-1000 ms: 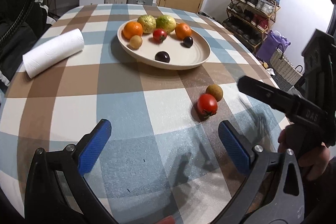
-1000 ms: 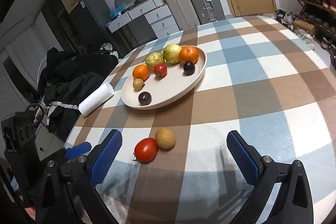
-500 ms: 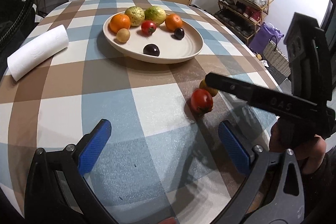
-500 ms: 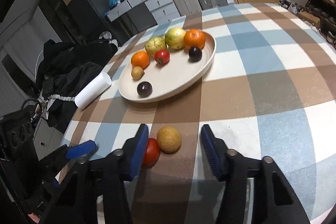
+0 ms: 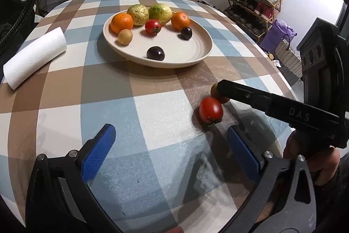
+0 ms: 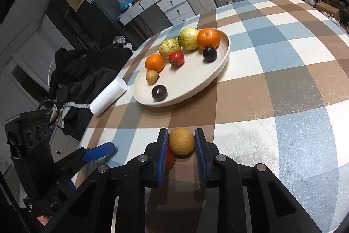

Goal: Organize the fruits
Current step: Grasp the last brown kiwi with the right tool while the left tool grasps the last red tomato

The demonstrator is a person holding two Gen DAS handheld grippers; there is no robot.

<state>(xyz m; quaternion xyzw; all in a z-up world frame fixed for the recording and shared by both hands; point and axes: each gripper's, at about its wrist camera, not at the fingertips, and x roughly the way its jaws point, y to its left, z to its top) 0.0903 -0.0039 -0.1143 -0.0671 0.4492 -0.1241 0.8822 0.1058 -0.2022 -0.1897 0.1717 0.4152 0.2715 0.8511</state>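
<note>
My right gripper (image 6: 181,141) is shut on a small tan round fruit (image 6: 181,141) lying on the checked tablecloth, its blue pads pressing both sides. A red tomato (image 5: 211,110) lies right beside it; in the right wrist view the tomato (image 6: 170,159) peeks out behind the left pad. In the left wrist view the right gripper (image 5: 220,91) hides most of the tan fruit (image 5: 214,90). My left gripper (image 5: 169,150) hovers open over the cloth, short of the tomato. A cream plate (image 5: 202,51) farther back holds oranges, green fruits, a tomato, dark plums and a tan fruit.
A white paper towel roll (image 5: 35,59) lies left of the plate. The round table's edge curves away at the right, with a shoe rack (image 5: 258,8) and bags beyond. A chair draped with dark clothing (image 6: 85,80) stands at the table's far side.
The right gripper moved forward to the tan fruit and went from wide open to shut on it. The left gripper stayed open and shifted only slightly.
</note>
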